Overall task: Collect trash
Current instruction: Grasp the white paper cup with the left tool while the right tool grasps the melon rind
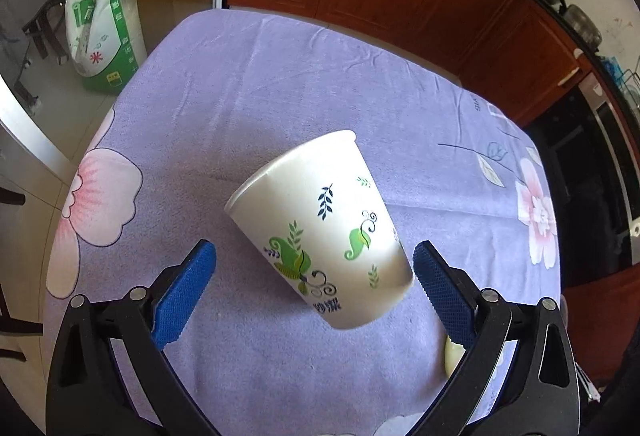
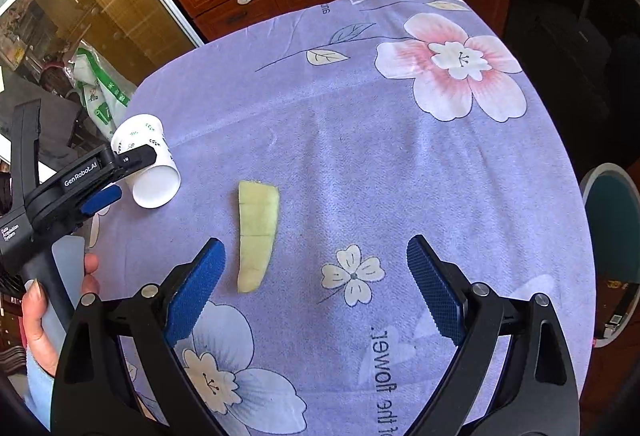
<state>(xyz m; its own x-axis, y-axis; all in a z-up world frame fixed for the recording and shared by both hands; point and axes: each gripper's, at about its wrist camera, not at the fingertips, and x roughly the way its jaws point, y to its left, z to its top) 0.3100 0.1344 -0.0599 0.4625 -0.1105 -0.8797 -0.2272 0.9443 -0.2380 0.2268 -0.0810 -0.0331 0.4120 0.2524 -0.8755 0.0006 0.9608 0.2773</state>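
one white leaf-printed paper cup (image 1: pixel 320 232)

Both hand-held grippers, left (image 1: pixel 314 268) and right (image 2: pixel 316 264), gape wide.

Both wrist views close above table (image 1: pixel 280 95), sharing cup (image 1: pixel 320 228)

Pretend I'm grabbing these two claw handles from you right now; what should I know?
Left gripper: open, jaws on either side of the paper cup but not closed on it. The cup looks tipped over, near the table's left edge.
Right gripper: open, holding nothing, above the pale peel strip lying flat on the purple tablecloth.
Done: nothing collected yet, judging by both pieces out on the cloth.
Left: close on the cup, pick up the peel, bin both. A round bin may be the one past the right edge.
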